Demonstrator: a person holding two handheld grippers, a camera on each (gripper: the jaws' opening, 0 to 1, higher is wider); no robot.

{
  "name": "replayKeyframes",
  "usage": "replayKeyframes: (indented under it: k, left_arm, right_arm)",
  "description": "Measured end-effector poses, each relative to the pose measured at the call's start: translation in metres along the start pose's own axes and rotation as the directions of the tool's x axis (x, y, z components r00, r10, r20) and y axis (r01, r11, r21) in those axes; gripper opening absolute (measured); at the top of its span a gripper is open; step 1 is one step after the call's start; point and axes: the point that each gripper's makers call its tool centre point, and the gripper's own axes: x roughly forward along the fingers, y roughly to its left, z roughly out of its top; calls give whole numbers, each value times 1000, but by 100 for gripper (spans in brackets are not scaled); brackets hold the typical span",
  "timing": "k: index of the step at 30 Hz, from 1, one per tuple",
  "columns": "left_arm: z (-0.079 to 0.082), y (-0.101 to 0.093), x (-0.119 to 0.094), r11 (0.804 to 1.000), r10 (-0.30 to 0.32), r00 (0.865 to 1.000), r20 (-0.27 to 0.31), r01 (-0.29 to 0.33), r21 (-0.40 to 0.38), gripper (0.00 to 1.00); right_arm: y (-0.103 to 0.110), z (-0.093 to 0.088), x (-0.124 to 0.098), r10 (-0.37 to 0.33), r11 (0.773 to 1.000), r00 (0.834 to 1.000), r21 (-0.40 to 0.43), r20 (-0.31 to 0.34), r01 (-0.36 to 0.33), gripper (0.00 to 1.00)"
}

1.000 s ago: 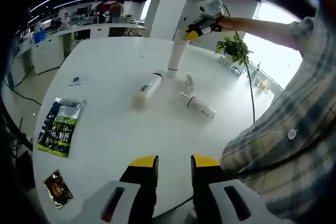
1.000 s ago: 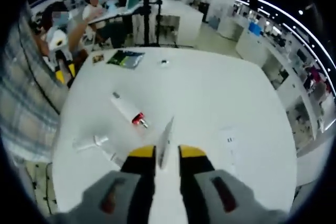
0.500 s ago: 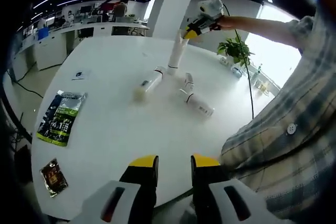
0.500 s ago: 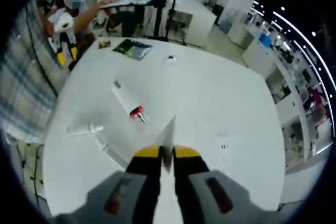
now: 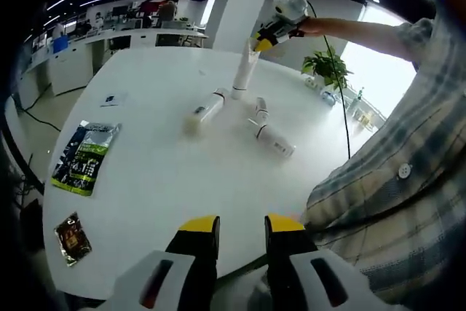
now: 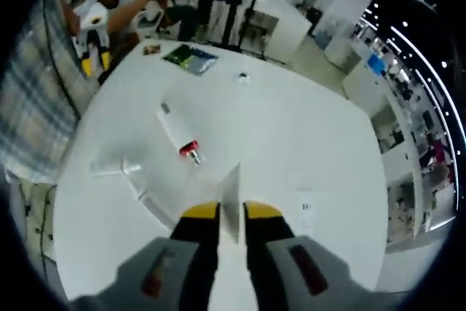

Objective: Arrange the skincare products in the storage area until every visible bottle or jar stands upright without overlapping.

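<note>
around the upright tube (image 6: 232, 196), bare white table (image 6: 306, 136) to every edge

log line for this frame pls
right tool: shut on white tube, upright | left tool: open, idle | other tubes: lying on table

L gripper (image 5: 242, 229) & R gripper (image 6: 222, 213): grey bodies w/ yellow-tipped black jaws, red slot marks. Person wore grey-blue plaid shirt (image 5: 408, 172), white button; black cable trailed from R unit.
</note>
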Motion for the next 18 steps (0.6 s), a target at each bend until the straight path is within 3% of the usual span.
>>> replayKeyframes:
  k: [5, 8, 9, 11, 13, 18]
  left_arm:
    - [0, -3, 3, 1000, -7, 1000, -9, 7, 6, 25]
    - [2, -5, 5, 1000, -10, 1000, -6, 10, 5, 25]
    - [3, -5, 5, 1000, -11, 1000, -6, 11, 3, 25]
    - [2, -8, 8, 1000, -19, 1000, -11, 19, 0, 25]
    - [-1, -13, 12, 999, -37, 999, -35, 38, 14, 25]
    - [-2, -20, 21, 996, -72, 994, -80, 76, 46, 25]
  right_arm:
    - [0, -1, -6, -27, 1000, 1000, 6, 11, 27, 22]
    - [-10, 3, -18, -109, 993, 993, 52, 40, 106, 27]
    - [-12, 6, -23, -140, 988, 988, 70, 58, 136, 28]
    - [-11, 24, -38, -210, 972, 964, 143, 165, 187, 30]
    - [-6, 32, -48, -252, 960, 943, 182, 218, 214, 30]
    - [18, 29, -60, -286, 951, 929, 191, 233, 244, 31]
